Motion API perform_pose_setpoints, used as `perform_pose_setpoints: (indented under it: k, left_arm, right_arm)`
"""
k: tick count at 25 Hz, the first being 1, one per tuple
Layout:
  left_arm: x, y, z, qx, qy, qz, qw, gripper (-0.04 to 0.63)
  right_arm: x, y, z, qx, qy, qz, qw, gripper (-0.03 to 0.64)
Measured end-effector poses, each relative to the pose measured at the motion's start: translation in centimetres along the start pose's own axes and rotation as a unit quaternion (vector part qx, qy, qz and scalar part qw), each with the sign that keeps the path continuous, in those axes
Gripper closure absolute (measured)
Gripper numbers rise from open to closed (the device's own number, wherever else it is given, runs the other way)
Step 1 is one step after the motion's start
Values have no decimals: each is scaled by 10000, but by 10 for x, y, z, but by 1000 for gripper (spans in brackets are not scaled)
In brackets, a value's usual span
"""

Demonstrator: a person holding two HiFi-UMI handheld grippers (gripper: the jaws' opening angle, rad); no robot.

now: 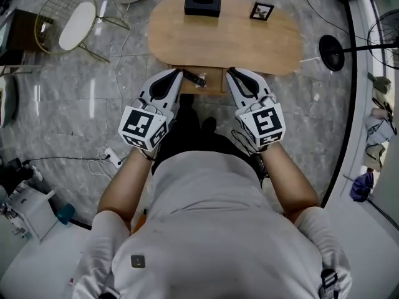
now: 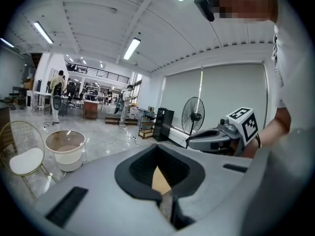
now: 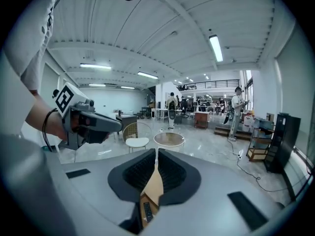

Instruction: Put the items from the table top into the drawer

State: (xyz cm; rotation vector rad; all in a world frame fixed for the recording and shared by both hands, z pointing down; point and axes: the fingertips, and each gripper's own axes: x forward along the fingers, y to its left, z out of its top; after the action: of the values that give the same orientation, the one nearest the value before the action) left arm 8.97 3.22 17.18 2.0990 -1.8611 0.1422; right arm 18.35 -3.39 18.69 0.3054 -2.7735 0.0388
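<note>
In the head view, the oval wooden table (image 1: 187, 42) stands on the far side of the person. On its far edge there is a black tissue box (image 1: 202, 4), and to the right of it a small picture frame (image 1: 262, 10). Under the near edge of the table the drawer (image 1: 215, 85) is pulled out, and a thin black thing lies in it, which seems to be a remote control (image 1: 198, 79). The left gripper (image 1: 181, 72) and the right gripper (image 1: 229, 71) are held side by side, well apart, their tips over the two sides of the drawer. A chair with a white seat (image 1: 75, 23) stands far on the left and a standing fan (image 1: 330, 52) far on the right.

In the left gripper view, the left gripper (image 2: 157, 146) has its jaws together at the tips, with nothing between them; only wood shows through the gap behind. The right gripper (image 2: 191, 142) is on the right.

In the right gripper view, the right gripper (image 3: 156, 150) has its jaws closed and empty too. Below the pads the remote control (image 3: 147, 211) shows in the drawer. The left gripper (image 3: 119, 127) is on the left.
</note>
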Motion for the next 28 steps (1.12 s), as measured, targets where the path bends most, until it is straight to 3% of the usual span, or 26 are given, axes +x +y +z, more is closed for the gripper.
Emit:
perform_pose_setpoints:
  k: [5,12,20,28]
  left_arm:
    - [-19,-29,40,195,-201,-19,9996,586]
    - [-39,-59,82,346,-465,-111,9983,586]
    - [-68,-65,102,569,-502,-167,9970,586]
    - [-130,-55,90,571,-518,-149,9969,586]
  right_arm:
    - [-51,1,39,-5,-314,-84,9995,588]
    - [-93,7,62,-64,-438,-46,9990,589]
    - [-121,20,83,-145,-629,-156,9978,589]
    - [-136,69,90,-93,-693,-360,9969,589]
